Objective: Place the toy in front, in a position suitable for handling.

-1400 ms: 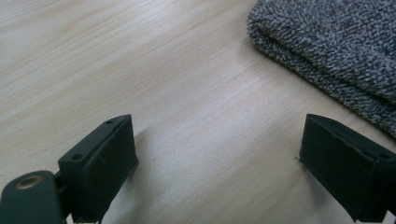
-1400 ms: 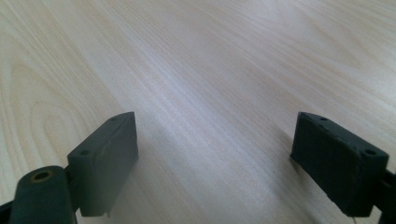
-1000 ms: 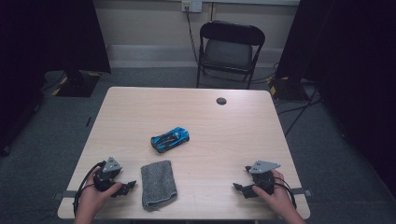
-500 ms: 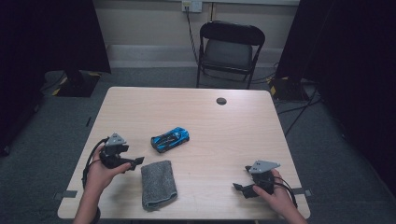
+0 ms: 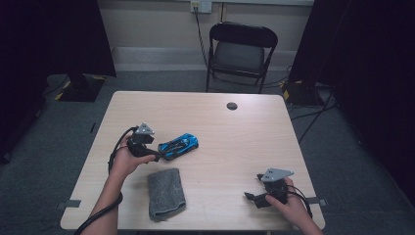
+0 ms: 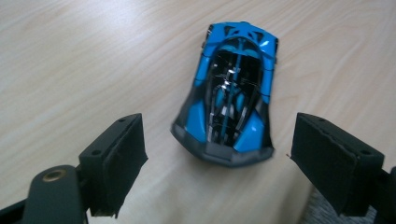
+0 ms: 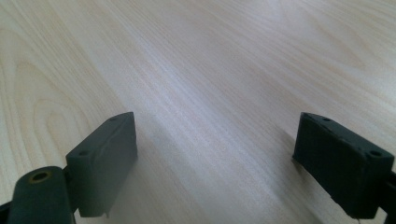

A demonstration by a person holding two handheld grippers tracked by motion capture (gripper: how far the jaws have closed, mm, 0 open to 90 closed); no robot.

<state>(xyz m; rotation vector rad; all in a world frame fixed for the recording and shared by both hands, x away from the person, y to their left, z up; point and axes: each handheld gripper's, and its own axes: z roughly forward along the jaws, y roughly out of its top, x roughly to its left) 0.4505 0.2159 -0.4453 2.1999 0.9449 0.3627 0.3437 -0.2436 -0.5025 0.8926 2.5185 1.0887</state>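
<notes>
Writing or badges on the blue toy car (image 6: 233,91) cannot be read. It lies on the table (image 5: 235,142) left of centre, long axis running away from the left gripper (image 6: 217,161), whose wide-apart jaws stand just short of its near end; the right gripper (image 7: 215,163) gapes wide over bare wood

The toy sports car (image 6: 232,93) is bright blue, with glossy black windows and roof panels split by a thin blue centre stripe, and a dark grey-black bumper at its near end. The surface (image 5: 254,142) is pale beige wood with fine, wavy grain lines, and carries one small dark round spot (image 5: 232,105) near its far edge. The folded cloth (image 5: 166,193) is mottled grey. The left gripper (image 6: 219,163) has matte black jaws and a brass-coloured screw; the right gripper (image 7: 215,163) has the same black jaws. Each bears a light grey plate on top. The folding chair (image 5: 241,51) is black, the floor carpet dark grey.
</notes>
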